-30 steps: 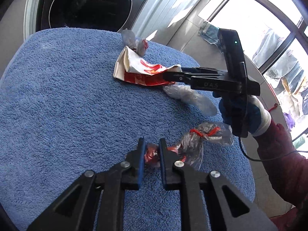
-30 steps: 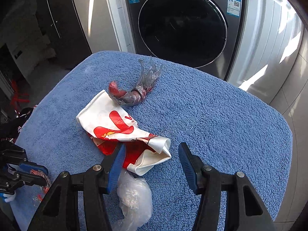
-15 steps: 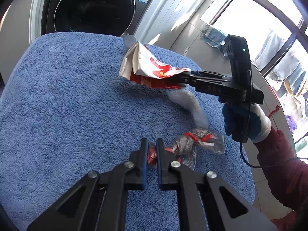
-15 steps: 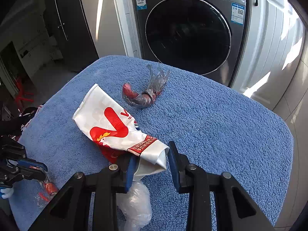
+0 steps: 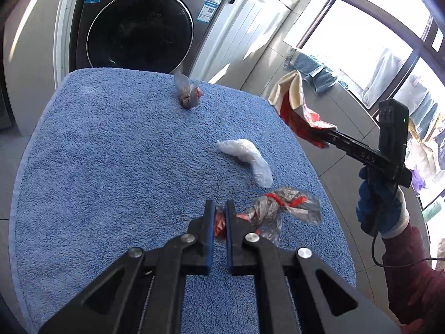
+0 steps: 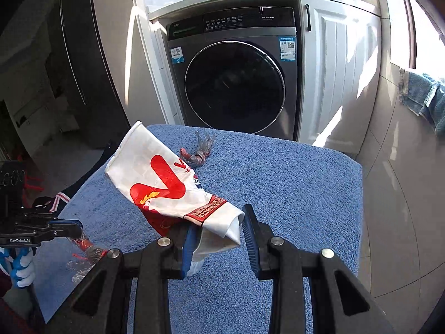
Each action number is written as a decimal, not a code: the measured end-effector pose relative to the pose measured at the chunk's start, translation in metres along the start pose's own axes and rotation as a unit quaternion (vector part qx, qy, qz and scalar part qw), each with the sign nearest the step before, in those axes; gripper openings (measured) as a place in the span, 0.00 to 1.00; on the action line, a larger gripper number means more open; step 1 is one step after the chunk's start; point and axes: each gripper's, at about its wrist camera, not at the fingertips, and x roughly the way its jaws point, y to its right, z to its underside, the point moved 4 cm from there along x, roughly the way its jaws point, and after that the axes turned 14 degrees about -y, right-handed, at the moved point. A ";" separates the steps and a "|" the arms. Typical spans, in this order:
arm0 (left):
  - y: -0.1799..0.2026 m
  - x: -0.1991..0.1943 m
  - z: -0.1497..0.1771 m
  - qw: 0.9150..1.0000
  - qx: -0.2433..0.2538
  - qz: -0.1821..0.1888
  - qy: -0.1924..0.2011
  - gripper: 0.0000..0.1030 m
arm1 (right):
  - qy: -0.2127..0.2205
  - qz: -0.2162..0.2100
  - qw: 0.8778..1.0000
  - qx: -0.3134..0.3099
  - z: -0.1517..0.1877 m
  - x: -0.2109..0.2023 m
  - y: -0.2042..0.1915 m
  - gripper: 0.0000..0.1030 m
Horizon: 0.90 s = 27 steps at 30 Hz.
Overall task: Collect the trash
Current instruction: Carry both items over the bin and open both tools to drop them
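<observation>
Left gripper (image 5: 219,217), fingers pressed nearly together, pinching the red end of a clear plastic wrapper with red strips (image 5: 281,208); the wrapper's pinched end is mostly hidden between the pads, and its crumpled tail trails to the right over the blue terry-covered counter (image 5: 111,167); whether the tail touches the cloth cannot be told.

Right gripper (image 6: 217,231), fingers drawn in on the folded end of a red-and-white paper food bag (image 6: 167,186); the left pad lies against the paper, while contact at the right pad is hard to judge, since a sliver of blue cloth shows beside it; in the left wrist view the same bag (image 5: 292,105) hangs clear of the counter, beyond its right edge, held at the tips of the right gripper (image 5: 319,136), whose fingers there are covered by the bag.

Crumpled white plastic bag (image 5: 247,158), lying on the counter between the two grippers; in the right wrist view only a scrap of it shows below the paper bag.

Small knotted clear wrapper with a red end (image 5: 189,96), resting near the far edge of the counter, well apart from both grippers.

Washing machine (image 6: 236,83), behind the counter; its base is cut off by the counter's edge.
</observation>
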 end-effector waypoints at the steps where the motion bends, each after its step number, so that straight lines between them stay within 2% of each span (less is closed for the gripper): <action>1: 0.005 -0.003 0.001 1.000 0.002 0.000 0.002 0.06 | 0.005 0.007 1.000 0.009 0.007 -0.010 0.006 0.29; 7: 0.043 -0.012 0.001 1.000 0.020 0.005 0.010 0.06 | 0.029 0.047 0.996 0.077 0.062 -0.068 0.048 0.29; 14: 0.119 0.005 -0.018 0.997 0.077 0.014 0.001 0.06 | 0.043 0.102 0.981 0.158 0.140 -0.121 0.106 0.29; 20: 0.189 0.042 -0.035 0.991 0.131 0.029 -0.024 0.06 | 0.034 0.146 0.964 0.219 0.204 -0.144 0.149 0.29; 27: 0.270 0.116 -0.054 0.979 0.186 0.036 -0.071 0.06 | 0.002 0.170 0.945 0.278 0.259 -0.134 0.194 0.29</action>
